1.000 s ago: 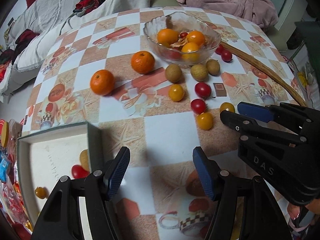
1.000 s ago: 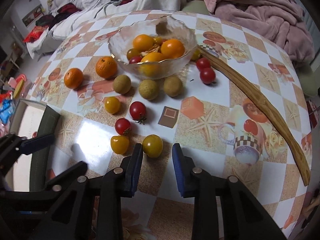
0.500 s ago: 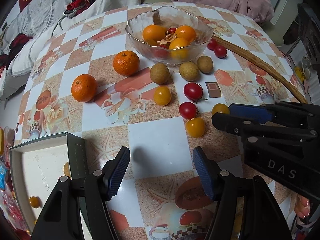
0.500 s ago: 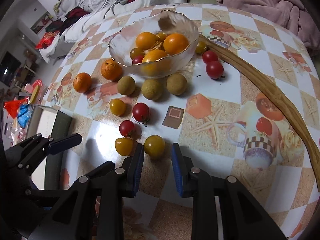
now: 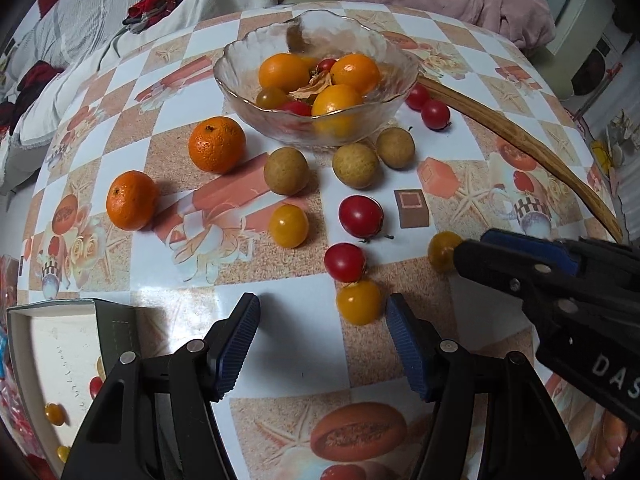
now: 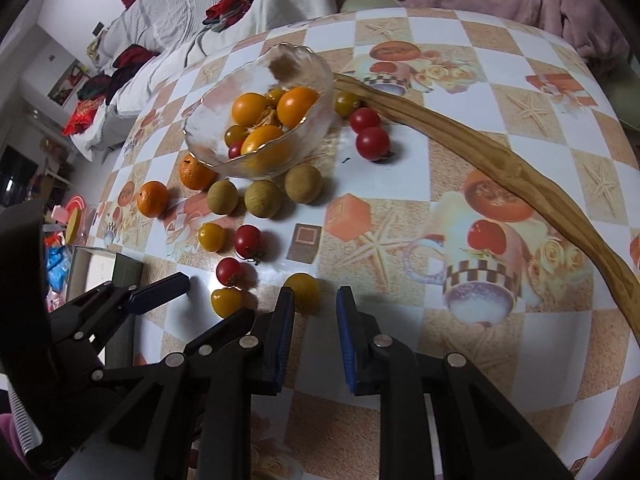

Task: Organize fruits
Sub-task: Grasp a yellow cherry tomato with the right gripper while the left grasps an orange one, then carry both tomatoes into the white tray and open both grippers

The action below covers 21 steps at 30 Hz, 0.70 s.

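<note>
Fruits lie scattered on a checkered table. A glass bowl (image 5: 316,80) at the back holds oranges and small tomatoes. Two mandarins (image 5: 217,144), three brown longans (image 5: 286,171), and red and yellow cherry tomatoes lie in front of it. My left gripper (image 5: 322,320) is open, with a yellow tomato (image 5: 359,302) between its fingertips, toward the right finger. My right gripper (image 6: 314,300) is open, narrowly, and a yellow-green tomato (image 6: 303,286) sits just ahead of its tips, partly behind the left finger.
A white box (image 5: 60,360) with a dark rim stands at the table's left front edge with a few small fruits inside. A long curved wooden stick (image 6: 480,160) lies along the right side. Bedding and a pink blanket lie beyond the table.
Both grippers have moved forward toward the fruits. The yellow tomato now sits between my left fingertips. My right gripper has come up to the yellow-green tomato.
</note>
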Available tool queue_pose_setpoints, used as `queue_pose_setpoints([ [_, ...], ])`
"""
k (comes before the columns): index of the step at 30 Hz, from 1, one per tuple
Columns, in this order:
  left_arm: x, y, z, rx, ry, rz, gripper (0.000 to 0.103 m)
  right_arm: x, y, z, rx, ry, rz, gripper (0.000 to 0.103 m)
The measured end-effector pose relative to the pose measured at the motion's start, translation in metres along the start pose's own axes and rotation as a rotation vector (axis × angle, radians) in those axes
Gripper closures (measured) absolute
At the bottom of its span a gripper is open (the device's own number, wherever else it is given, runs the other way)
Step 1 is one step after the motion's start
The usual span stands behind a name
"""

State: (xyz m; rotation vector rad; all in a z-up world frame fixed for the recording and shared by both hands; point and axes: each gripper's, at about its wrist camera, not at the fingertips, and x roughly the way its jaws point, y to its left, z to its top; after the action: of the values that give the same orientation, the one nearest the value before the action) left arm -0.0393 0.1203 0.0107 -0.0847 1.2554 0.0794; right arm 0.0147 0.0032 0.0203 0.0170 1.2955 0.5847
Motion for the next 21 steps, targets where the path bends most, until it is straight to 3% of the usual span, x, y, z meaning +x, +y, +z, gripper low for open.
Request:
queue_pose_setpoints([
  [2, 0.001, -0.002, 0.002, -0.004, -0.004, 0.004, 0.038, 0.001, -0.002, 0.000, 0.010, 0.001, 0.008, 0.079],
  [4, 0.000, -0.003, 0.002, -0.004, -0.013, 0.002, 0.051, 0.003, -0.003, 0.002, 0.019, 0.008, 0.032, 0.079],
  [10, -0.003, -0.001, 0.000, 0.002, -0.019, -0.036, 0.069, 0.019, 0.005, 0.005, 0.020, 0.062, 0.109, 0.078],
  [13, -0.005, -0.003, -0.002, 0.005, -0.027, -0.054, 0.080, 0.022, 0.014, 0.008, -0.015, 0.064, 0.090, 0.080],
  [21, -0.013, 0.010, -0.010, -0.045, -0.041, -0.082, 0.081, 0.004, 0.006, -0.001, 0.027, 0.041, 0.061, 0.080],
])
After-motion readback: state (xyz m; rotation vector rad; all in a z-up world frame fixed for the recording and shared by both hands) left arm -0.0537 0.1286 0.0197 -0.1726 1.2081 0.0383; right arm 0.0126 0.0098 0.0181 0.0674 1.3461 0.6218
